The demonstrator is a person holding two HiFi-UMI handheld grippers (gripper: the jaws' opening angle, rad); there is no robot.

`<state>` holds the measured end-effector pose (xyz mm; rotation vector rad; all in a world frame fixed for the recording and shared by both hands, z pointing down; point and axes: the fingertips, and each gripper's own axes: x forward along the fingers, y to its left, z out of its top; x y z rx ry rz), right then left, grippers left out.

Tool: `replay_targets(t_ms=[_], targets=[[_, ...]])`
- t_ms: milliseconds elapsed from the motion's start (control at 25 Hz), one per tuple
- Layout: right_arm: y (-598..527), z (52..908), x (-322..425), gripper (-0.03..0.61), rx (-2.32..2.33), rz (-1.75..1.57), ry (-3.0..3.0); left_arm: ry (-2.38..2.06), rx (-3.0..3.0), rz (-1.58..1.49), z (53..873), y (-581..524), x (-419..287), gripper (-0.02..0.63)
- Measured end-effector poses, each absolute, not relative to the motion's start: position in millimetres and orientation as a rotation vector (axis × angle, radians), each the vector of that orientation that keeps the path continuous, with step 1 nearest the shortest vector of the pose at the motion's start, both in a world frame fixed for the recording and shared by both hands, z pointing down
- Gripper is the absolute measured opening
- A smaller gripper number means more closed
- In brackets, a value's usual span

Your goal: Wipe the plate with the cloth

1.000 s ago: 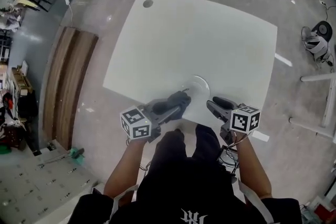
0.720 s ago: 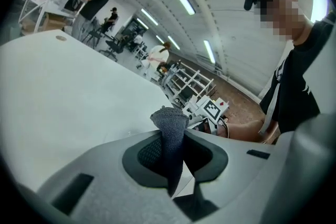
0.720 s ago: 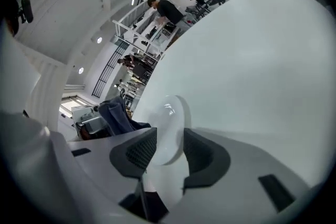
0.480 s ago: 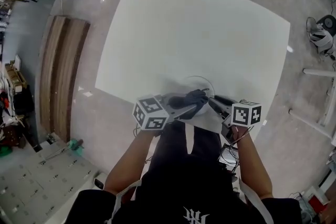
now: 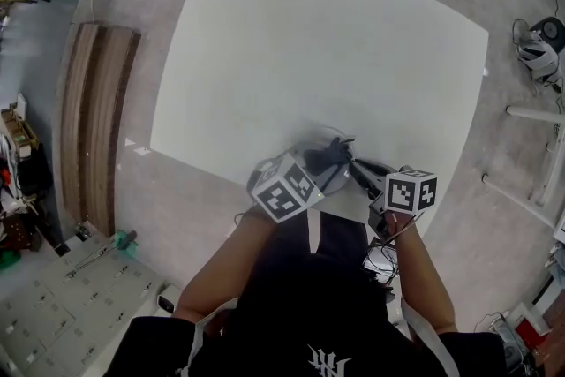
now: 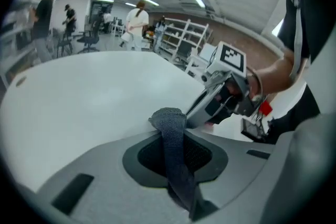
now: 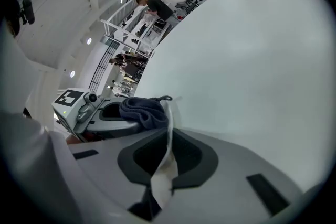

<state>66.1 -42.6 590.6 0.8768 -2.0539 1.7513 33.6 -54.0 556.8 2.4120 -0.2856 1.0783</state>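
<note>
The left gripper [image 6: 173,150] pinches a dark grey cloth [image 6: 169,123] between its jaws, the bunched end poking out past the tips. Just beside it, the right gripper [image 7: 165,159] is closing its jaws on the thin rim of the white plate [image 7: 169,131] (seen edge-on between the pads). The plate sits at the near edge of the white table [image 5: 335,49], with the cloth right against its rim.

No legible txt; shirt print [image 5: 320,361] too small to read.

Dk grey cloth [image 6: 173,128], wht plate [image 7: 163,176]
</note>
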Motion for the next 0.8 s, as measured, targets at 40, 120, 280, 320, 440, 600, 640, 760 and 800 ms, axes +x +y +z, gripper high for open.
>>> replay_targets(t_ms=[40,120,280,320,440,600,640,760,800], targets=[[-43.0,590.9,65.8,0.026,0.879,1.747,-2.055,-0.307,2.446,1.158,561.8,-58.1,33.4,0.054],[-44.0,592.0,64.5,0.026,0.879,1.754,-2.051,-0.352,2.502,1.283,569.9,-67.5,30.7,0.054],[-45.4,593.5,66.8,0.025,0.886,1.778,-2.042,-0.439,2.528,1.367,575.0,-84.5,19.3,0.054],[-45.4,593.6,68.6,0.025,0.893,1.783,-2.04,-0.454,2.524,1.375,575.5,-87.6,15.1,0.054],[-44.9,593.0,71.5,0.023,0.916,1.81,-2.028,-0.488,2.508,1.388,573.3,-93.6,-1.5,0.054],[-45.8,593.0,70.4,0.021,0.951,1.839,-2.02,-0.516,2.493,1.42,570.0,-94.2,-25.2,0.054],[-45.7,593.1,69.9,0.021,0.959,1.845,-2.019,-0.518,2.488,1.431,569.3,-91.9,-30.6,0.054],[-45.8,592.8,69.2,0.021,0.983,1.85,-2.017,-0.508,2.472,1.462,565.3,-77.1,-43.3,0.054],[-46.2,592.5,69.3,0.021,0.989,1.848,-2.017,-0.497,2.466,1.471,564.0,-70.4,-46.2,0.054]])
